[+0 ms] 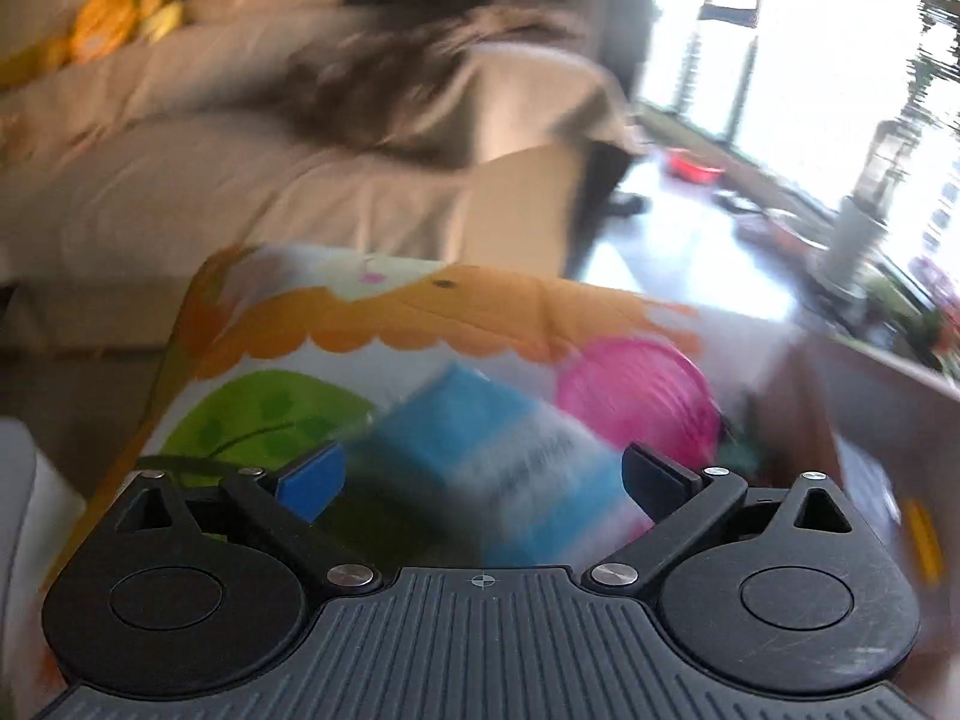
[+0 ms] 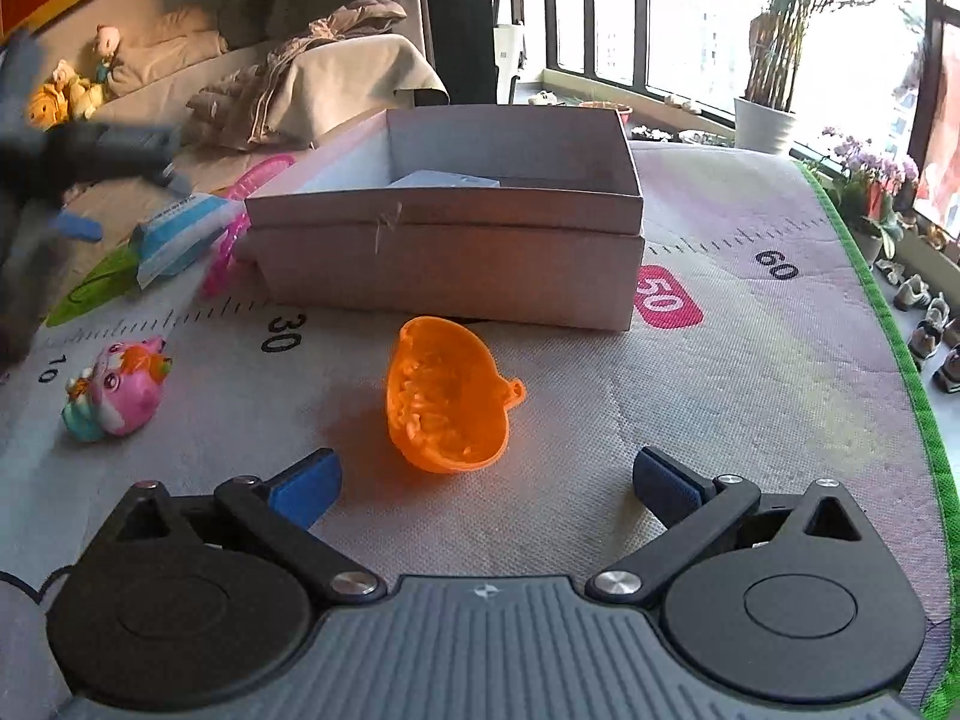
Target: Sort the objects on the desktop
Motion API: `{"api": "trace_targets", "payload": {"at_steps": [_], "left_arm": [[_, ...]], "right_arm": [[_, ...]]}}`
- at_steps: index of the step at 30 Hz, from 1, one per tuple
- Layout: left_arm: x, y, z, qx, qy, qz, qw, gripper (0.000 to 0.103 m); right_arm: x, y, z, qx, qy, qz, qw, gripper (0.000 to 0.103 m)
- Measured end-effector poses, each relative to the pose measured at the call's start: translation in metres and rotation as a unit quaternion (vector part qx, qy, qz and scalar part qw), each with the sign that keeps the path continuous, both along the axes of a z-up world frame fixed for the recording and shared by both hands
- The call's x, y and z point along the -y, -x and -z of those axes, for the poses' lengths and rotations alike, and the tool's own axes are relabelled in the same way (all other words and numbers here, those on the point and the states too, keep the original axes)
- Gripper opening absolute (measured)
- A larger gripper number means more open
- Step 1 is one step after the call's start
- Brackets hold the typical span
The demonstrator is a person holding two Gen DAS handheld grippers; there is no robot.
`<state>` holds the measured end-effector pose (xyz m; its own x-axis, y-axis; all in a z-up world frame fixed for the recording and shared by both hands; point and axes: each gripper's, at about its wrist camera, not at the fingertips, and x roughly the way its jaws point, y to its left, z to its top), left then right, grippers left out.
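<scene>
My left gripper [image 1: 480, 474] is open, with a blurred blue and white packet [image 1: 498, 456] lying between its fingers on the printed mat. The same packet [image 2: 180, 231] shows at far left in the right wrist view, beside a pink ring [image 2: 240, 222], with the blurred left gripper [image 2: 78, 180] over it. My right gripper [image 2: 486, 483] is open and empty, just short of an orange plastic shell [image 2: 444, 396]. A pink toy figure [image 2: 117, 390] lies at left. An open cardboard box [image 2: 456, 240] stands behind the shell with a pale item inside.
The mat's green edge [image 2: 888, 324] runs down the right side. A sofa with a draped coat [image 2: 312, 72] and soft toys [image 2: 66, 90] stands behind. Potted plants [image 2: 768, 90] line the window. In the left wrist view the box's wall [image 1: 870, 396] is at right.
</scene>
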<state>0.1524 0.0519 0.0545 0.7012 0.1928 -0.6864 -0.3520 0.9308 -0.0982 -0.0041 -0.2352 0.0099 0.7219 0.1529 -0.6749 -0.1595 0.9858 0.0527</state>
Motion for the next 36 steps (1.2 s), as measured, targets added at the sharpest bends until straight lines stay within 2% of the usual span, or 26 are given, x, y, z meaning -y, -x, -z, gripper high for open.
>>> {"api": "trace_targets", "payload": {"at_steps": [4, 7, 8, 9, 12, 14, 19, 23, 28, 31, 33, 34, 36], "left_arm": [[0.005, -0.035, 0.016, -0.048, -0.030, -0.018, 0.9982, 0.101], [0.002, -0.026, 0.028, -0.064, -0.033, 0.005, 0.9974, 0.098], [-0.001, -0.020, 0.031, -0.067, -0.028, 0.016, 0.9972, 0.084], [-0.004, -0.014, 0.035, -0.071, -0.025, 0.024, 0.9969, 0.075], [-0.008, 0.013, 0.036, -0.051, -0.042, 0.046, 0.9968, 0.065], [-0.009, 0.031, 0.037, -0.047, -0.043, 0.065, 0.9958, 0.064], [0.005, 0.082, 0.036, -0.048, -0.051, 0.142, 0.9873, 0.066], [0.015, 0.122, 0.036, -0.050, -0.048, 0.199, 0.9775, 0.086], [0.027, 0.154, 0.033, -0.030, -0.120, 0.226, 0.9663, 0.094], [0.026, 0.165, 0.023, -0.017, -0.123, 0.229, 0.9654, 0.095], [0.020, 0.171, 0.014, 0.000, -0.110, 0.237, 0.9651, 0.095], [0.019, 0.175, 0.010, 0.008, -0.102, 0.246, 0.9637, 0.096], [0.021, 0.183, 0.004, 0.018, -0.082, 0.280, 0.9565, 0.096]], "right_arm": [[0.000, 0.000, 0.000, 0.000, 0.005, -0.001, 1.000, 0.103], [0.004, 0.000, 0.000, 0.002, -0.008, -0.001, 1.000, 0.103], [0.005, 0.000, -0.001, 0.002, -0.011, -0.001, 1.000, 0.103], [0.005, 0.000, -0.001, 0.002, -0.012, -0.001, 1.000, 0.103], [0.003, 0.000, -0.001, 0.001, -0.005, -0.001, 1.000, 0.103], [0.003, 0.000, -0.001, 0.001, -0.002, -0.001, 1.000, 0.103], [0.001, -0.001, -0.001, -0.001, 0.005, -0.001, 1.000, 0.103], [-0.004, -0.004, -0.003, -0.005, 0.014, -0.013, 1.000, 0.103], [-0.024, -0.013, -0.009, 0.018, 0.042, -0.056, 0.997, 0.102], [-0.035, -0.026, -0.011, 0.021, 0.048, -0.073, 0.996, 0.083], [-0.038, -0.037, -0.010, 0.008, 0.036, -0.070, 0.997, 0.060], [-0.039, -0.039, -0.011, 0.005, 0.029, -0.071, 0.997, 0.056], [-0.041, -0.039, -0.014, 0.007, 0.028, -0.075, 0.997, 0.037]]}}
